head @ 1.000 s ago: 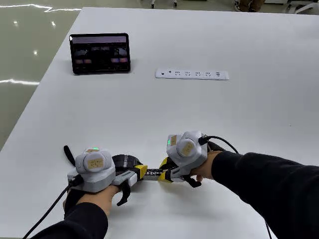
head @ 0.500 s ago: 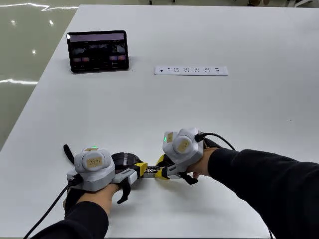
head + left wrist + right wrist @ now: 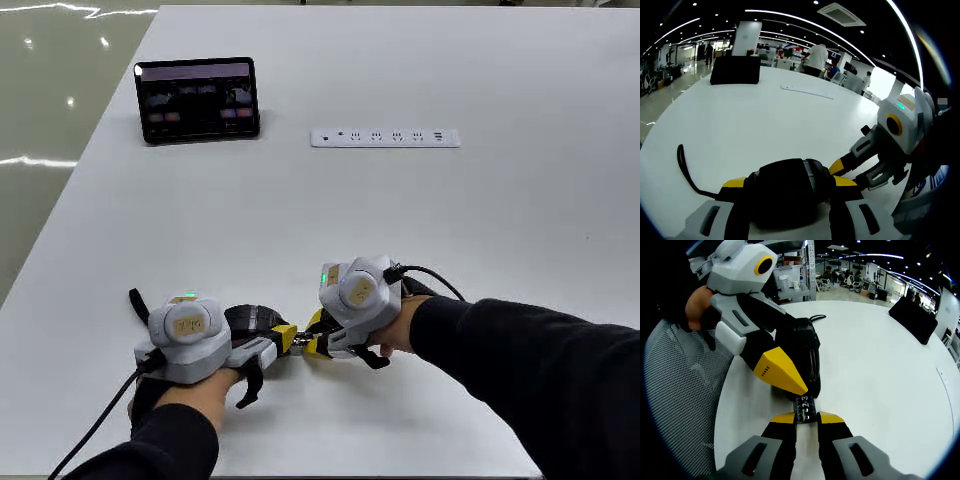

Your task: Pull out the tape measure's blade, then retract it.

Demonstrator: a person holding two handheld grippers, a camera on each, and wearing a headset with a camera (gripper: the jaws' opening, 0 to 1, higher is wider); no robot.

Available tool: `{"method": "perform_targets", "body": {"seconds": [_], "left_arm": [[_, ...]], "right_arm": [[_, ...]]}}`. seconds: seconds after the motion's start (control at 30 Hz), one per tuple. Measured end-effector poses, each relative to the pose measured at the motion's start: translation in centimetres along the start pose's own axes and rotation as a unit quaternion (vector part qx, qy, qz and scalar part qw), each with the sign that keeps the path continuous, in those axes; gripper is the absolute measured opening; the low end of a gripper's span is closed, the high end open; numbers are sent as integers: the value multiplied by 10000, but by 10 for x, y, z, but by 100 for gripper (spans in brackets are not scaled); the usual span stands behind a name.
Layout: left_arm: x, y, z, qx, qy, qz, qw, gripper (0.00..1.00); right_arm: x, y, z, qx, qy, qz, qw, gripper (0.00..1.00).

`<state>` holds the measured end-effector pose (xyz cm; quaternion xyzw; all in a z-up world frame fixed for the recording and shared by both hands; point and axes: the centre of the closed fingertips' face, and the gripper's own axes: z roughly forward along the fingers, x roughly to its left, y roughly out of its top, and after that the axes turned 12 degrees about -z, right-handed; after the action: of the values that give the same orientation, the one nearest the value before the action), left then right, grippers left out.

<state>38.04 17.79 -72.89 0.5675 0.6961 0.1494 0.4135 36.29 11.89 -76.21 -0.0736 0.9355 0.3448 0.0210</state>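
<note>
Down near the front edge of the white table (image 3: 420, 230), toward six o'clock in the head view, the two grippers meet almost tip to tip. The left gripper (image 3: 280, 342) is clamped around the tape measure (image 3: 252, 322). In the left gripper view the black case fills the space between its yellow-tipped jaws and sits on the tabletop. A black wrist strap (image 3: 682, 165) curls away from the case toward nine o'clock in that view. The right gripper (image 3: 806, 418) comes in from three o'clock and grasps the blade (image 3: 805, 409). Its two yellow tips close in on either side of the blade, with printed digits showing between them. A short length of blade is out, bridging the small gap between the case mouth and the right gripper's tips. Seen from the grippers in the head view, a dark tablet (image 3: 197, 99) stands propped at eleven o'clock. A white power strip (image 3: 385, 138) lies flat at about one o'clock. Both are well apart from the tape measure.
</note>
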Motion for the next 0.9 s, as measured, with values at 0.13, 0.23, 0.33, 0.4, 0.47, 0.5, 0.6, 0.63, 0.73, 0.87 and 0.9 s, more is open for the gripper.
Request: {"method": "perform_targets", "body": {"seconds": [0.13, 0.23, 0.33, 0.4, 0.47, 0.5, 0.6, 0.63, 0.73, 0.87, 0.9], "left_arm": [[0, 0, 0, 0, -1, -3, 10000, 60], [0, 0, -1, 1, -4, -4, 10000, 60], [0, 1, -1, -1, -6, -3, 10000, 60], [0, 1, -1, 0, -7, -2, 10000, 60], [0, 1, -1, 1, -8, -6, 10000, 60], [1, 1, -1, 3, -9, -7, 10000, 60], [1, 1, -1, 2, -8, -8, 10000, 60], [0, 1, -1, 4, -8, -8, 10000, 60], [0, 1, 0, 1, -10, -14, 10000, 60], [0, 1, 0, 6, -17, -19, 10000, 60], [0, 1, 0, 6, -18, -21, 10000, 60]], "right_arm": [[0, 3, 2, -23, 7, 2, 10000, 11], [0, 5, 2, -31, 12, -3, 10000, 11], [1, 7, 3, -52, -6, 11, 10000, 11], [1, 8, 4, -55, -24, -25, 10000, 11], [1, 9, 4, -59, -24, -10, 10000, 11], [1, 9, 4, -65, -19, -14, 10000, 11], [0, 11, 5, -84, -16, -19, 10000, 11], [0, 11, 5, -91, -16, -31, 10000, 11], [1, 12, 6, -108, -24, -47, 9999, 12], [0, 13, 7, -129, -31, -147, 9998, 12], [0, 13, 7, -134, -25, -140, 9998, 12]]}}
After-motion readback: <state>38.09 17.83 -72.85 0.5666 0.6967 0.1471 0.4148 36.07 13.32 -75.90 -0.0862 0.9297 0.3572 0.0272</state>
